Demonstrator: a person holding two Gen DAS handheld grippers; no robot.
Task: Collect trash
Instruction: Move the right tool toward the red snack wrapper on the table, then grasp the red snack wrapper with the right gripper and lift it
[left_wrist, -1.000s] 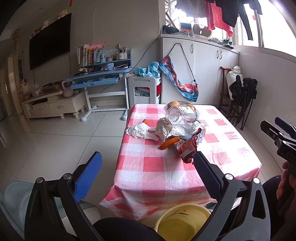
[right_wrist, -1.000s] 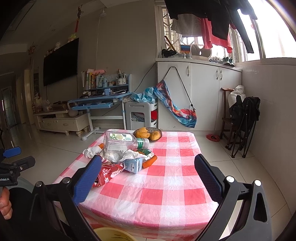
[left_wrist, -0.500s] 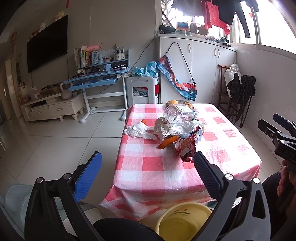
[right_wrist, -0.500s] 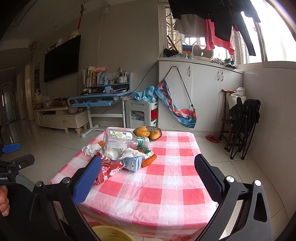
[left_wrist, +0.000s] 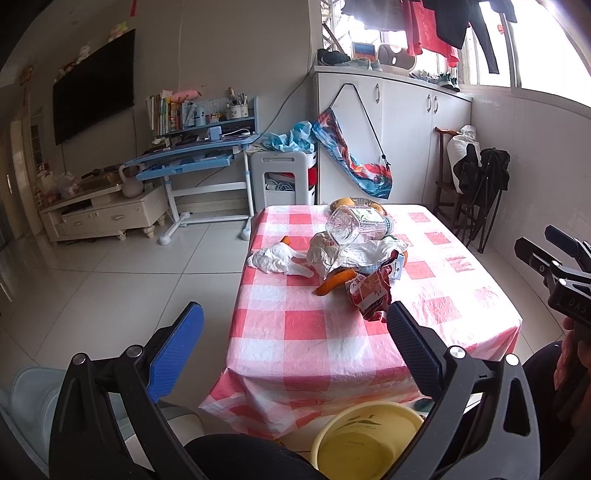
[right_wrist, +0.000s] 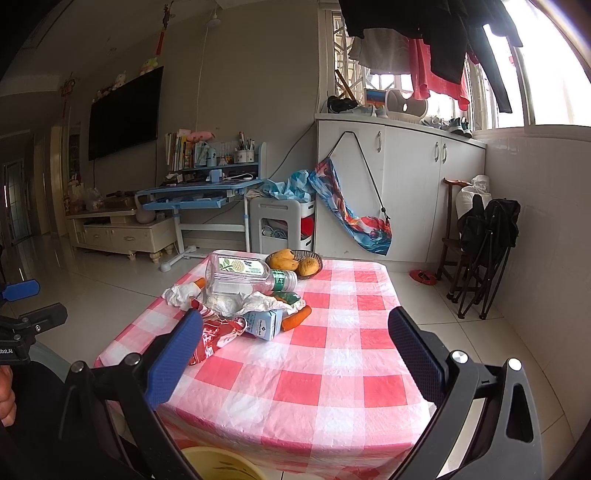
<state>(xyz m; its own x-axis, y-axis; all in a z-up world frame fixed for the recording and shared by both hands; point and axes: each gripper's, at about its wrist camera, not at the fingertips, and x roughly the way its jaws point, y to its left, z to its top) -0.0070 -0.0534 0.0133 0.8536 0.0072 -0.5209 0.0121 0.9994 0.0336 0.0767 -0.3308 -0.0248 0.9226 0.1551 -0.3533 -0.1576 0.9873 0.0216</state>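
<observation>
Left gripper (left_wrist: 291, 347): jaws spread wide, nothing between them, held short of the near edge of the surface (left_wrist: 295, 325), which is covered by a red-and-white checked cloth. Right gripper (right_wrist: 295, 350): likewise wide open and empty, held over the near right part of the surface. Below both, at the near edge, a yellow bin (left_wrist: 369, 439); the part of its interior in view holds nothing.

The trash lies in one heap at the centre-left of the surface, well apart from either gripper: a red snack wrapper (left_wrist: 369, 295) nearest, a small blue-and-white carton (right_wrist: 264, 323) just beside it, crumpled white plastic (left_wrist: 354, 254) under a clear bottle (right_wrist: 243, 275) lying on its side, and a wad of white paper (left_wrist: 273, 260) to the left. Carrots (right_wrist: 295, 319) lie among the heap. A bowl of fruit (right_wrist: 295, 260) stands at the far edge.

Progress, as judged: no piece is yet collected; the whole heap remains to be moved to the bin.
</observation>
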